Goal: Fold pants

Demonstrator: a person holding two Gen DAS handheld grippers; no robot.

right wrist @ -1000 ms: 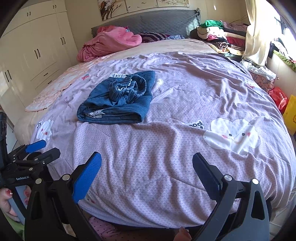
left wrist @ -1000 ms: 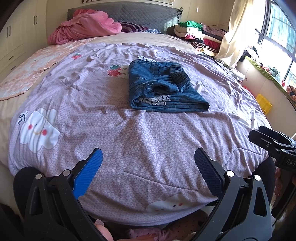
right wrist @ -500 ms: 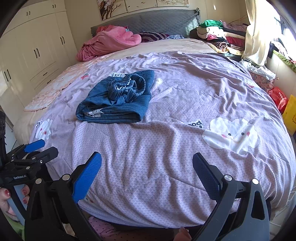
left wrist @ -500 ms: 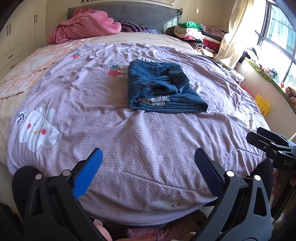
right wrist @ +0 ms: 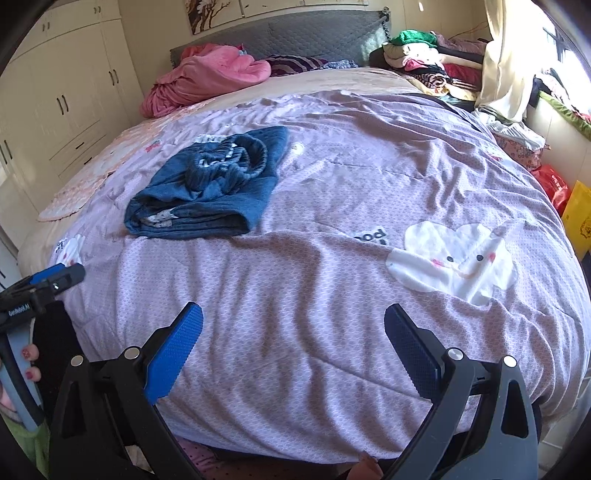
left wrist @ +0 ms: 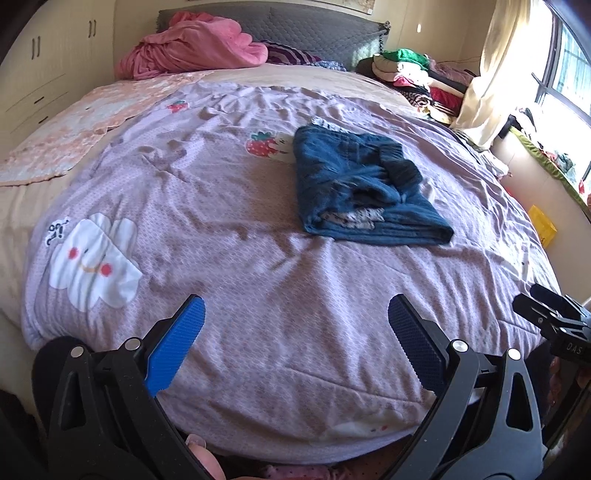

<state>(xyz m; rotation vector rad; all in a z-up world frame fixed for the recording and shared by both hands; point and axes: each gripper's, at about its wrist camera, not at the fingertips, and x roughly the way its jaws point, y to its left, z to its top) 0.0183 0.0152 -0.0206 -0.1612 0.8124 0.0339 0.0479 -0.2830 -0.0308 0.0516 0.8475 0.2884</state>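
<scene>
Blue denim pants (left wrist: 362, 188) lie folded into a compact bundle on the lilac bedspread (left wrist: 229, 258), right of centre in the left wrist view and at upper left in the right wrist view (right wrist: 210, 188). The elastic waistband and a patterned lining show on top. My left gripper (left wrist: 295, 325) hangs open over the bed's near edge, well short of the pants, holding nothing. My right gripper (right wrist: 293, 330) is open too, at the near edge and to the right of the pants. Each gripper shows in the other's view: the right gripper (left wrist: 554, 321) and the left gripper (right wrist: 44, 284).
A pink blanket (left wrist: 192, 48) is heaped by the grey headboard (right wrist: 314, 33). Stacked clothes (right wrist: 428, 59) sit at the far right corner. White wardrobes (right wrist: 55, 103) line the left wall. A yellow bag (right wrist: 580, 218) and a red bag (right wrist: 554, 184) stand by the window side.
Both grippers have drifted slightly, so the pants sit a little differently in each view. The pants themselves have not moved, and both grippers stay open.
</scene>
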